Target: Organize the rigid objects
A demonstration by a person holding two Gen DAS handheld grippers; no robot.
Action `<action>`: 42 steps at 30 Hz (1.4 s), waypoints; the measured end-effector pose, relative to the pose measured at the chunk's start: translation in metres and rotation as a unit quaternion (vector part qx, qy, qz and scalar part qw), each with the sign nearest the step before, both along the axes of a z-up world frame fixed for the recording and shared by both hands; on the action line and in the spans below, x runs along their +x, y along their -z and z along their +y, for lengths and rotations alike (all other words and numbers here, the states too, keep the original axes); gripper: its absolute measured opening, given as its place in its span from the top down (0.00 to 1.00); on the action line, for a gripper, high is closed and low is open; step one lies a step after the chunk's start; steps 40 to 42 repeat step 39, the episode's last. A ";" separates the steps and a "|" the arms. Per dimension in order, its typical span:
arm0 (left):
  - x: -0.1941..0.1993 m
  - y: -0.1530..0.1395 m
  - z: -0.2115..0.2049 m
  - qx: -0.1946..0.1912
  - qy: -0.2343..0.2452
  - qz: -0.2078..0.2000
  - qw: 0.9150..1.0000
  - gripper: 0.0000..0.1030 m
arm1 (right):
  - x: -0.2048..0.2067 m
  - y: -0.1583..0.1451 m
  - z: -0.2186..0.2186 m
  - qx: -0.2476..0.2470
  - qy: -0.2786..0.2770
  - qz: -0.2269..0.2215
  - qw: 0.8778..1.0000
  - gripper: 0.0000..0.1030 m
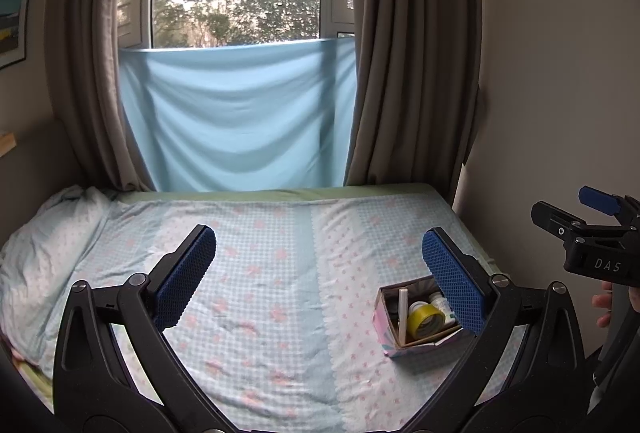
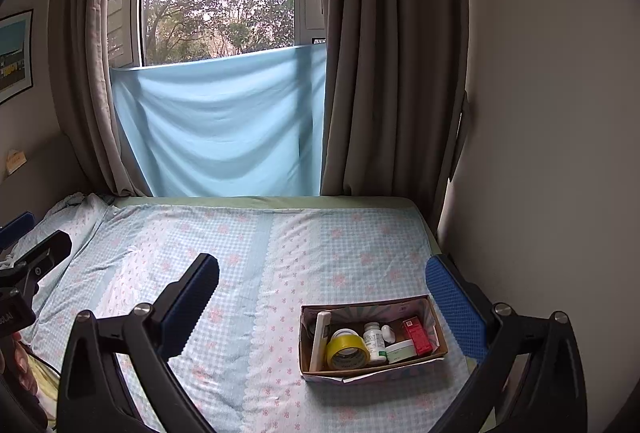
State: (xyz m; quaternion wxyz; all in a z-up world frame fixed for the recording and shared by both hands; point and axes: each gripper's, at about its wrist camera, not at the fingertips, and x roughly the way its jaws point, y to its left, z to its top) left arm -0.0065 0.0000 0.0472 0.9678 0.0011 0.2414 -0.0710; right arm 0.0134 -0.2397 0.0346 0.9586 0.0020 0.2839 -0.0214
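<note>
An open cardboard box (image 2: pixel 436 317) stands on the bed at the right; it also shows in the left wrist view (image 1: pixel 382 325). It holds a yellow tape roll (image 2: pixel 347 351), a white bottle (image 2: pixel 374 341), a red carton (image 2: pixel 416 333), a flat white jar (image 2: pixel 400 349) and a tall white stick (image 2: pixel 320 341). The tape roll (image 1: pixel 425 321) shows in the left wrist view too. My left gripper (image 1: pixel 320 261) is open and empty above the bed, left of the box. My right gripper (image 2: pixel 322 285) is open and empty, held above and just behind the box.
The bed (image 2: pixel 240 241) has a blue checked sheet with pink flowers. A pillow (image 1: pixel 44 245) lies at the left. Curtains (image 2: pixel 384 73), a hanging blue cloth (image 2: pixel 216 129) and a window stand behind. A bare wall (image 2: pixel 540 153) runs along the right.
</note>
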 end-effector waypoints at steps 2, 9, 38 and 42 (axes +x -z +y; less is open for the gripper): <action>-0.001 0.000 -0.001 0.000 0.000 -0.001 1.000 0.00 | 0.000 0.000 0.000 0.000 0.000 0.000 1.000 0.00; 0.000 0.001 -0.003 0.005 0.000 -0.002 1.000 0.00 | 0.001 0.000 0.000 0.001 0.001 0.000 1.000 0.00; 0.015 0.007 0.001 0.006 -0.031 -0.016 0.999 0.00 | 0.015 0.007 -0.004 0.000 0.011 0.010 1.000 0.00; 0.017 0.008 0.002 0.004 -0.028 -0.013 1.000 0.00 | 0.016 0.008 -0.004 0.000 0.012 0.011 1.000 0.00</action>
